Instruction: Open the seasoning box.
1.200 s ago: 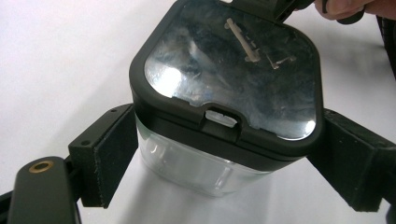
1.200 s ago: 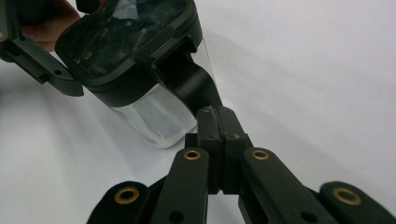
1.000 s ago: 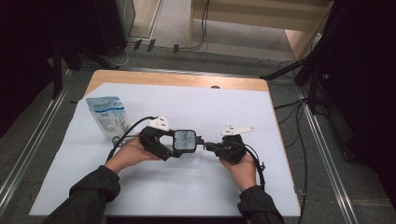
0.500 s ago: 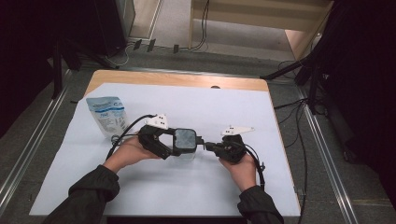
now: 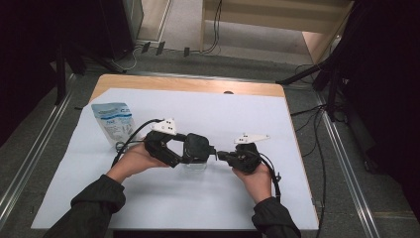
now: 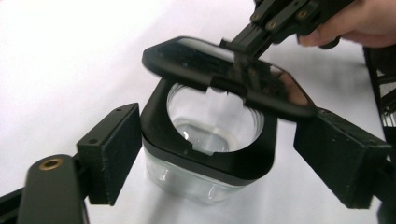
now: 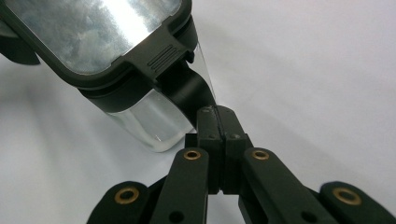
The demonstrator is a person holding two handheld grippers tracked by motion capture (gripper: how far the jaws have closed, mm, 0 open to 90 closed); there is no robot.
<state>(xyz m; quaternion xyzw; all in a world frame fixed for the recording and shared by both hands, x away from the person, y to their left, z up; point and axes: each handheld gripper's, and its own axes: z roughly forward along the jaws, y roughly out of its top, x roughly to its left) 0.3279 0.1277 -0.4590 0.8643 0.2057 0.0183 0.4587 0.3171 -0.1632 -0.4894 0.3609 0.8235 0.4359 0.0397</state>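
A clear jar (image 6: 205, 177) with a black collar stands on the white sheet. Its black lid (image 6: 224, 74), with a shiny window, hangs tilted just above the mouth. My right gripper (image 7: 217, 112) is shut on the lid's black tab (image 7: 189, 91) and reaches in from the right (image 5: 220, 154). My left gripper (image 6: 217, 149) has a jaw on each side of the jar. Its left pad (image 6: 112, 154) touches the collar, while a small gap shows at the right pad (image 6: 341, 158). From above, the jar (image 5: 194, 167) sits between both hands, under the lid (image 5: 198, 145).
A blue-and-white pouch (image 5: 115, 121) lies at the sheet's left rear. The white sheet (image 5: 223, 114) covers most of a wooden table (image 5: 188, 84). Cables trail from both grippers. Metal rails run along the floor on both sides.
Both hands have stayed nearly in place. From above, the lid's window glinted pale before and now looks dark.
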